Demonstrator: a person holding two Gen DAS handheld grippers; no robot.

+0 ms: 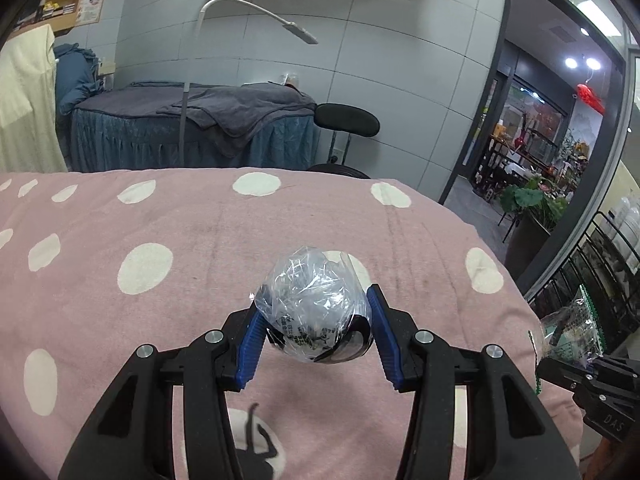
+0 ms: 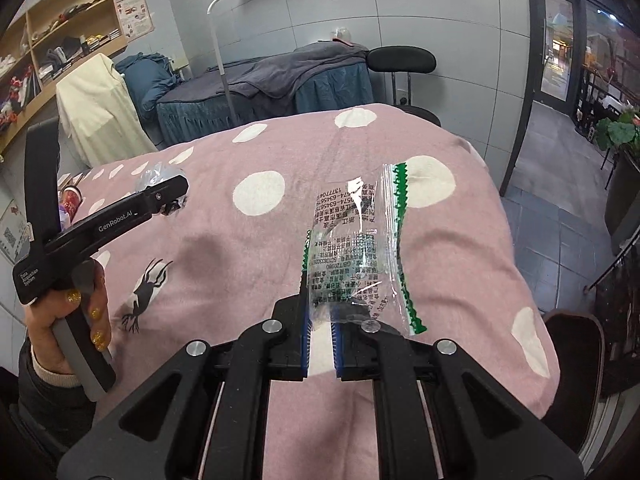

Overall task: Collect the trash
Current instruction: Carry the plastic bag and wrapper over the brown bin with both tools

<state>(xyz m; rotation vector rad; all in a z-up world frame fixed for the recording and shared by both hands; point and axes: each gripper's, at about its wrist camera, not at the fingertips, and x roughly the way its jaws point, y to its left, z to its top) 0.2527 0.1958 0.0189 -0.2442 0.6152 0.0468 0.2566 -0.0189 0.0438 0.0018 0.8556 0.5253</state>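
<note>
Crinkled clear plastic, a balled wrapper, sits between the blue pads of the left tongs, which look clamped on it above the pink dotted bed; a slack squeeze could let the slippery ball pop out.

From the right wrist, the right tongs pinch a green-edged clear wrapper by its lower edge, so it might slide free. Behind stand a massage bed and a stool.
</note>
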